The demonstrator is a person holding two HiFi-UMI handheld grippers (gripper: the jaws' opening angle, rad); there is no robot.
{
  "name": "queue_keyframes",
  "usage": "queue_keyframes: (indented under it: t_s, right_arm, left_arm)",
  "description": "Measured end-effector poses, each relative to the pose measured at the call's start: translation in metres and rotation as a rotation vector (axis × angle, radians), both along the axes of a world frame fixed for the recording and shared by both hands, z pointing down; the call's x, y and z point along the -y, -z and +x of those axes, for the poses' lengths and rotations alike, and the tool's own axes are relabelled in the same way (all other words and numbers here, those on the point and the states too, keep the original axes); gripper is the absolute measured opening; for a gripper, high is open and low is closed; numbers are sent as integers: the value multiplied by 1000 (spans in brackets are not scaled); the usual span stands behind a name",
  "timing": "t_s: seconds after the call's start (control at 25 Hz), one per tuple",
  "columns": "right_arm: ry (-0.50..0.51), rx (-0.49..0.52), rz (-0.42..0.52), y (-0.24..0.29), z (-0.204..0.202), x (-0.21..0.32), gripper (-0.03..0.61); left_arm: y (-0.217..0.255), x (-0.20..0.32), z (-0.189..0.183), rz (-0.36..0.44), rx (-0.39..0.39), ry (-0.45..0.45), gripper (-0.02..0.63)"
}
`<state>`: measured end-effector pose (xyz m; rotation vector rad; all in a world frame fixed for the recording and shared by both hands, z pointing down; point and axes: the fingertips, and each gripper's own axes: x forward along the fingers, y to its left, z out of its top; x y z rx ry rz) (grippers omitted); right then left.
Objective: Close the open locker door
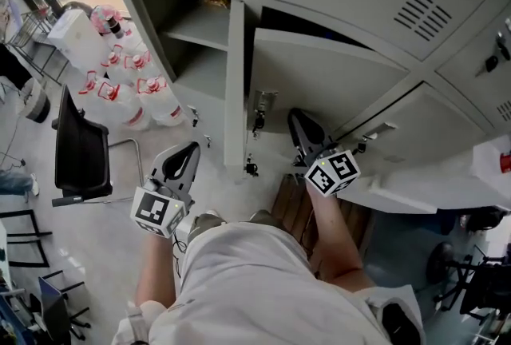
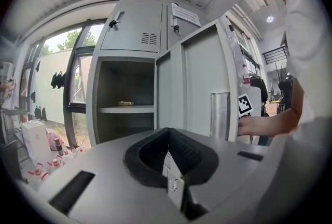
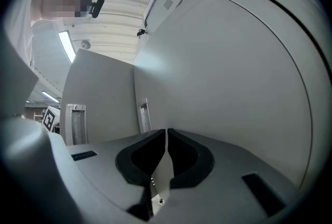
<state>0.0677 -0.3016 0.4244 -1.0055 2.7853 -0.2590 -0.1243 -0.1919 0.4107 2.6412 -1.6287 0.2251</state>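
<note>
Both tongs are clenched with nothing between them. The right tongs (image 3: 166,134) point into the wedge between the door (image 3: 101,98) and the neighbouring locker front (image 3: 233,78), on the door's outer side. From the head view they sit close against that face, though contact cannot be confirmed. The left tongs (image 2: 167,135) hang low and apart from it, in front of the open compartment (image 2: 124,88), which has a shelf (image 2: 127,110) with one small object on it (too small to name). The door stands swung well out from its frame, between the two tongs. My read is that the closing push has not begun and the right tongs are being set up for it. The next move calls for pressing the closed tips flat on the outer face near the free edge and sweeping the door round to the frame, while the left tongs stay out of its path.
</note>
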Motion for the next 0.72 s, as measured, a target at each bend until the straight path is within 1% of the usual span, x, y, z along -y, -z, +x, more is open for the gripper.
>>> queue_keyframes:
  t_s: [0.28, 0.72]
  right_arm:
    - [15, 3, -18, -4, 5, 18, 21]
    - [22, 0, -27, -8, 11, 34, 17]
  left_arm:
    - [-3, 0, 0, -7, -4, 61, 3]
    - [-9, -3, -1, -17, -6, 115, 3]
